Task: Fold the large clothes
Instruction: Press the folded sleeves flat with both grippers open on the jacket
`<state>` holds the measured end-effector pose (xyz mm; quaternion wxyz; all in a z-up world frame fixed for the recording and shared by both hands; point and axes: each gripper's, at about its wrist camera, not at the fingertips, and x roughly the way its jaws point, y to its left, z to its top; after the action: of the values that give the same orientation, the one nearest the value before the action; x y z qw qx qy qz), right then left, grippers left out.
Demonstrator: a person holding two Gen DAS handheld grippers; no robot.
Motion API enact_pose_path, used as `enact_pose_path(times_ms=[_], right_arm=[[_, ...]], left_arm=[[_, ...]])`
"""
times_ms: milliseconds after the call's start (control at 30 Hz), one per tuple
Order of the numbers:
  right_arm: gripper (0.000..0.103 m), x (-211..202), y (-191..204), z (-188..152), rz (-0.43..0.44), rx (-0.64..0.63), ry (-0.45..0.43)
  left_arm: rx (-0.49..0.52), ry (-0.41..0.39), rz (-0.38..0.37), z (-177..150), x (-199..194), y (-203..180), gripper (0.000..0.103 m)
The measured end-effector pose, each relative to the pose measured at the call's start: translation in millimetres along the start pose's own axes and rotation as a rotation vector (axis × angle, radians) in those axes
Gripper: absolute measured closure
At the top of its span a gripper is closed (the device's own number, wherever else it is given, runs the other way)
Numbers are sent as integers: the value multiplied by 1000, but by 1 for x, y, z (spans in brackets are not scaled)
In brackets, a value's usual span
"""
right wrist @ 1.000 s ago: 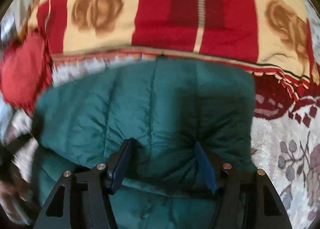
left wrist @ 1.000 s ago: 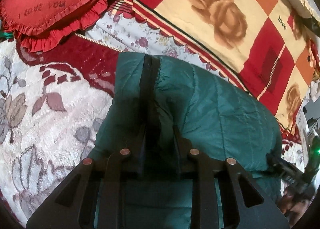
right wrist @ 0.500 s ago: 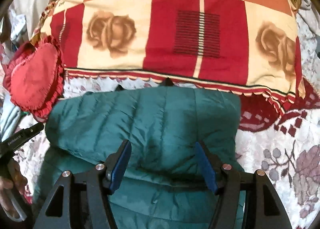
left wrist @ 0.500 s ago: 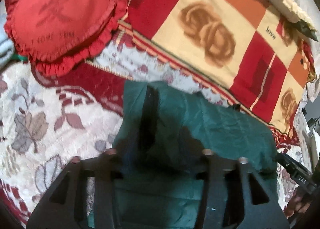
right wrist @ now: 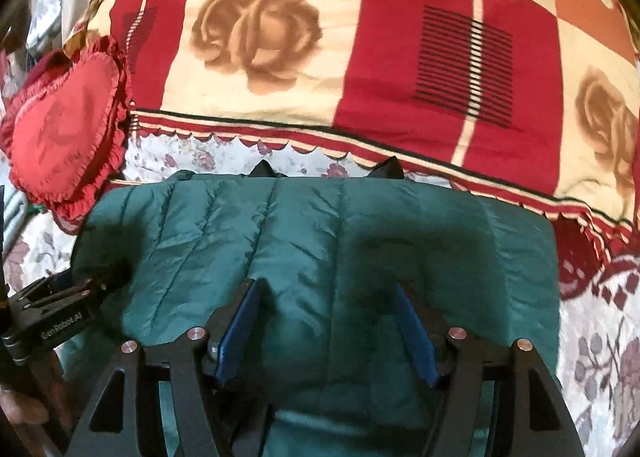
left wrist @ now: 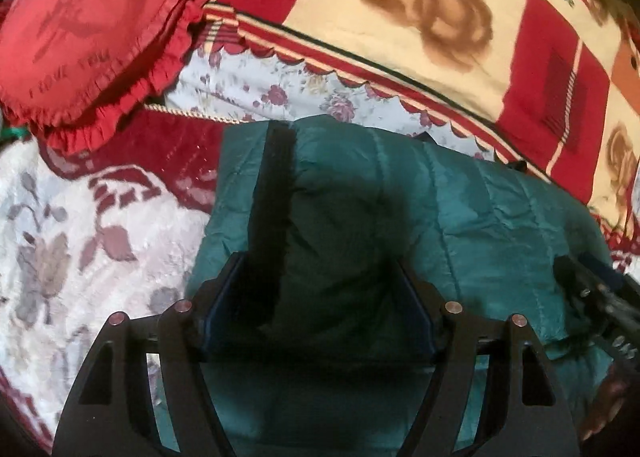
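Observation:
A teal quilted jacket lies folded into a rectangular bundle on the bed; it also shows in the right wrist view. A black zipper band runs along its left side. My left gripper is open, its jaws spread just over the jacket's near left part, holding nothing. My right gripper is open too, its blue pads apart over the jacket's near middle. Each gripper shows at the edge of the other's view: the right one, the left one.
A red heart-shaped ruffled cushion lies to the jacket's far left. A cream and red rose-patterned blanket lies right behind the jacket. The floral white and maroon bedspread stretches left and right.
My left gripper was shut on the jacket's zipper edge a second ago and has let go; its jaws now stand wide. Both grippers pulled back, then dipped closer over the folded jacket.

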<state>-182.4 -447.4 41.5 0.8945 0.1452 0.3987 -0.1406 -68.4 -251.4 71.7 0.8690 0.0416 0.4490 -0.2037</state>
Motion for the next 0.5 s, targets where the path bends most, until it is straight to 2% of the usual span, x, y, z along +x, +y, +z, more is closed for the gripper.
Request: enact_pose_path(times_ms=[100, 267, 367, 500], right_arm=[[35, 24, 2, -5, -23, -34, 56], [35, 33, -2, -8, -36, -4, 60], [34, 28, -1, -8, -46, -6, 56], [34, -7, -12, -4, 9, 83, 1]], left_arm=[[6, -1, -3, -1, 4, 0, 25], [62, -4, 41, -4, 8, -9, 23], [64, -3, 47, -3, 10, -10, 23], [59, 2, 40, -3, 11, -8, 23]])
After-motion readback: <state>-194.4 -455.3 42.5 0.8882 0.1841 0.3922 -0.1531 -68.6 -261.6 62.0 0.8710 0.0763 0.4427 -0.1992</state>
